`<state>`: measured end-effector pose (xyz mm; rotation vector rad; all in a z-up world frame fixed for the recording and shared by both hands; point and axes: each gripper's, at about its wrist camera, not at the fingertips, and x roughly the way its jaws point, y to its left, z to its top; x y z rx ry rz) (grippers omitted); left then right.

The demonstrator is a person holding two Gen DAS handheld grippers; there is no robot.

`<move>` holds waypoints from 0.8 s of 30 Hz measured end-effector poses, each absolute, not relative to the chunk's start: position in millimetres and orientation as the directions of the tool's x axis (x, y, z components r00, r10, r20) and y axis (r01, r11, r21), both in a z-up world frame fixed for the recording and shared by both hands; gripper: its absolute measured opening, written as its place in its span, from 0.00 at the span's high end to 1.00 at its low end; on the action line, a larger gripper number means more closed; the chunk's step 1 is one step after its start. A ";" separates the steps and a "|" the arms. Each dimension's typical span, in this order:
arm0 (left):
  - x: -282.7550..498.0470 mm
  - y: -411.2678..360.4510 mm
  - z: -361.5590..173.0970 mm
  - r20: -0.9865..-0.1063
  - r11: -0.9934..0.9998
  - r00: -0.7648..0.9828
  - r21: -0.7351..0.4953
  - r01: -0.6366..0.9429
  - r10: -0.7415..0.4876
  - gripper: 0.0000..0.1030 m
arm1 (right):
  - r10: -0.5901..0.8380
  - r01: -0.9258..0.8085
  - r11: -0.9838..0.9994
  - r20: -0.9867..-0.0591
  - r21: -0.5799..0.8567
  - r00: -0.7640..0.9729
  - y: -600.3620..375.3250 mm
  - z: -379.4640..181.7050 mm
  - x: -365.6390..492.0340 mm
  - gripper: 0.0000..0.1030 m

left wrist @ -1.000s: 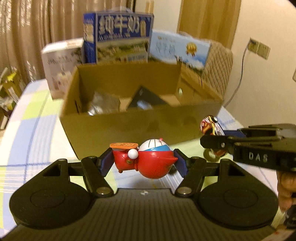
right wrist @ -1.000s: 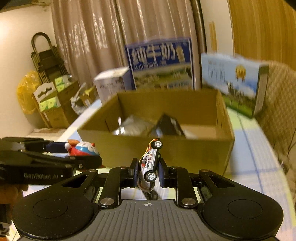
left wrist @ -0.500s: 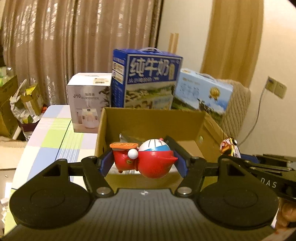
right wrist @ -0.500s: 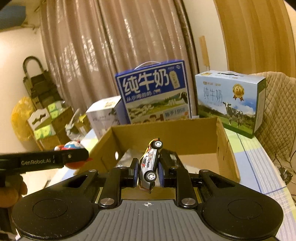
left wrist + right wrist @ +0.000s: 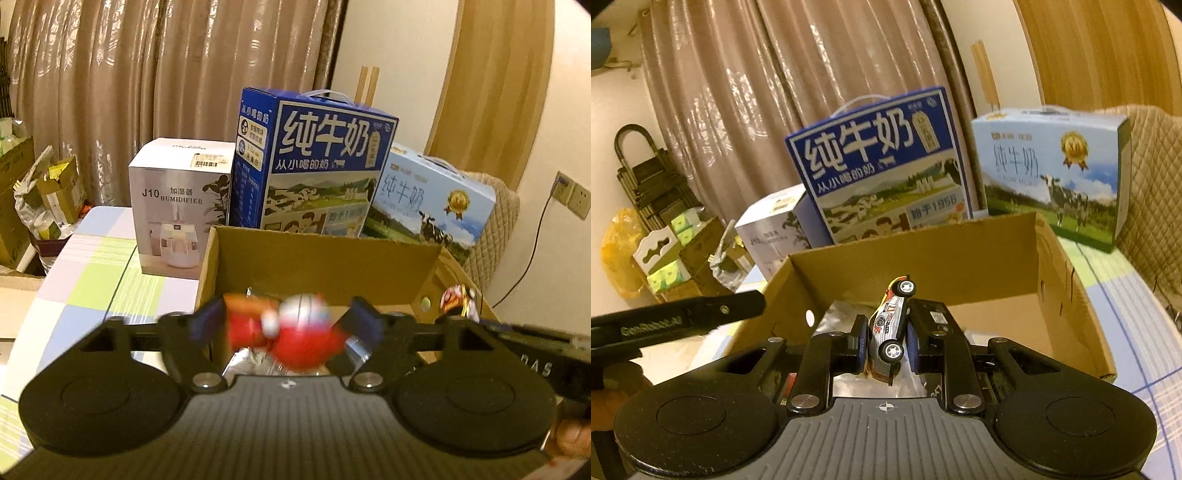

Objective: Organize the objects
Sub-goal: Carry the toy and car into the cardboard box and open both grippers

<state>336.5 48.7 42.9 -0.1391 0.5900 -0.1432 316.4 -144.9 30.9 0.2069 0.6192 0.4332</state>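
Right wrist: car [image 5: 891,325] between claw [image 5: 886,341] pads

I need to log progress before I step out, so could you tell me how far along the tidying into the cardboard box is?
Done: a silvery packet and a dark item already lie in the cardboard box.

In hand: the left gripper, its jaws opening, is letting go of the red toy figure above the box; the right gripper holds the toy car.

Left: releasing the car.
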 end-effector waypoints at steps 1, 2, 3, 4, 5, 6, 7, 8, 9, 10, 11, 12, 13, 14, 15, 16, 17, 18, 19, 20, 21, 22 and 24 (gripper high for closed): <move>337.5 50.0 42.4 -0.542 0.980 0.822 -0.177 0.094 -0.176 0.22 | 0.452 -0.327 0.890 -0.517 0.318 0.727 -145.0 29.9 317.0 0.82; 337.8 50.9 42.3 -0.541 0.979 0.822 -0.179 0.094 -0.178 0.22 | 0.454 -0.326 0.889 -0.519 0.322 0.724 -145.0 29.1 317.5 0.82; 337.5 51.6 42.1 -0.542 0.980 0.822 -0.177 0.093 -0.176 0.22 | 0.455 -0.325 0.888 -0.519 0.326 0.723 -145.0 28.7 317.3 0.82; 337.2 51.9 41.9 -0.544 0.981 0.821 -0.172 0.091 -0.172 0.22 | 0.459 -0.327 0.886 -0.519 0.330 0.721 -144.8 28.5 316.9 0.82; 336.7 52.4 41.4 -0.546 0.982 0.821 -0.169 0.090 -0.169 0.22 | 0.464 -0.328 0.883 -0.517 0.336 0.719 -144.8 28.6 316.8 0.82; 336.0 53.3 40.7 -0.548 0.982 0.820 -0.168 0.088 -0.168 0.22 | 0.469 -0.330 0.880 -0.515 0.343 0.717 -144.7 28.9 316.3 0.82; 335.5 54.3 39.9 -0.550 0.982 0.819 -0.168 0.085 -0.165 0.22 | 0.473 -0.332 0.878 -0.513 0.346 0.716 -144.1 29.4 315.7 0.82; 334.8 55.6 39.0 -0.553 0.983 0.818 -0.168 0.080 -0.161 0.22 | 0.477 -0.334 0.875 -0.510 0.349 0.716 -143.6 30.0 314.9 0.82; 333.8 57.0 38.3 -0.556 0.983 0.816 -0.167 0.076 -0.158 0.22 | 0.481 -0.336 0.873 -0.509 0.353 0.714 -142.7 30.6 314.8 0.82; 332.7 58.5 38.1 -0.557 0.983 0.816 -0.166 0.073 -0.155 0.22 | 0.485 -0.338 0.870 -0.507 0.358 0.712 -141.9 31.0 314.4 0.82; 331.3 59.8 38.3 -0.556 0.984 0.817 -0.166 0.069 -0.151 0.22 | 0.491 -0.341 0.867 -0.505 0.364 0.710 -140.7 31.1 314.6 0.82; 330.5 61.0 38.8 -0.555 0.984 0.818 -0.166 0.068 -0.150 0.22 | 0.496 -0.345 0.864 -0.502 0.367 0.708 -139.1 31.2 314.2 0.82; 329.5 61.9 39.3 -0.554 0.984 0.819 -0.167 0.068 -0.151 0.22 | 0.502 -0.349 0.860 -0.499 0.371 0.706 -137.8 30.8 314.2 0.82; 328.3 62.9 39.8 -0.552 0.984 0.820 -0.168 0.067 -0.150 0.22 | 0.513 -0.358 0.853 -0.493 0.378 0.702 -136.6 29.9 314.5 0.82; 327.1 63.4 40.5 -0.550 0.983 0.822 -0.168 0.067 -0.150 0.22 | 0.529 -0.368 0.843 -0.481 0.391 0.699 -135.8 28.6 315.0 0.82; 326.3 63.6 40.9 -0.548 0.984 0.823 -0.168 0.068 -0.150 0.22 | 0.538 -0.370 0.836 -0.469 0.405 0.701 -135.9 27.1 315.7 0.78; 325.7 63.9 41.3 -0.547 0.984 0.823 -0.166 0.068 -0.150 0.22 | 0.532 -0.358 0.837 -0.462 0.413 0.710 -136.5 25.7 316.2 0.61; 324.7 64.2 41.3 -0.547 0.984 0.824 -0.165 0.068 -0.149 0.22 | 0.519 -0.342 0.843 -0.459 0.416 0.722 -137.9 25.4 316.7 0.50; 324.3 64.4 40.8 -0.547 0.984 0.824 -0.162 0.067 -0.147 0.22 | 0.513 -0.330 0.843 -0.447 0.425 0.733 -140.6 25.6 316.8 0.38; 324.3 64.6 40.1 -0.549 0.985 0.823 -0.159 0.067 -0.145 0.22 | 0.517 -0.327 0.835 -0.428 0.442 0.742 -144.0 25.6 316.7 0.37; 324.1 65.2 39.1 -0.552 0.986 0.821 -0.156 0.066 -0.143 0.22 | 0.516 -0.319 0.831 -0.420 0.455 0.746 -147.3 26.2 317.6 0.37; 324.7 65.7 38.0 -0.555 0.986 0.820 -0.154 0.064 -0.140 0.22 | 0.510 -0.309 0.833 -0.420 0.459 0.750 -149.2 27.0 318.4 0.37; 324.6 67.5 35.5 -0.562 0.987 0.816 -0.152 0.061 -0.137 0.22 | 0.498 -0.301 0.839 -0.417 0.453 0.761 -152.3 28.5 318.7 0.37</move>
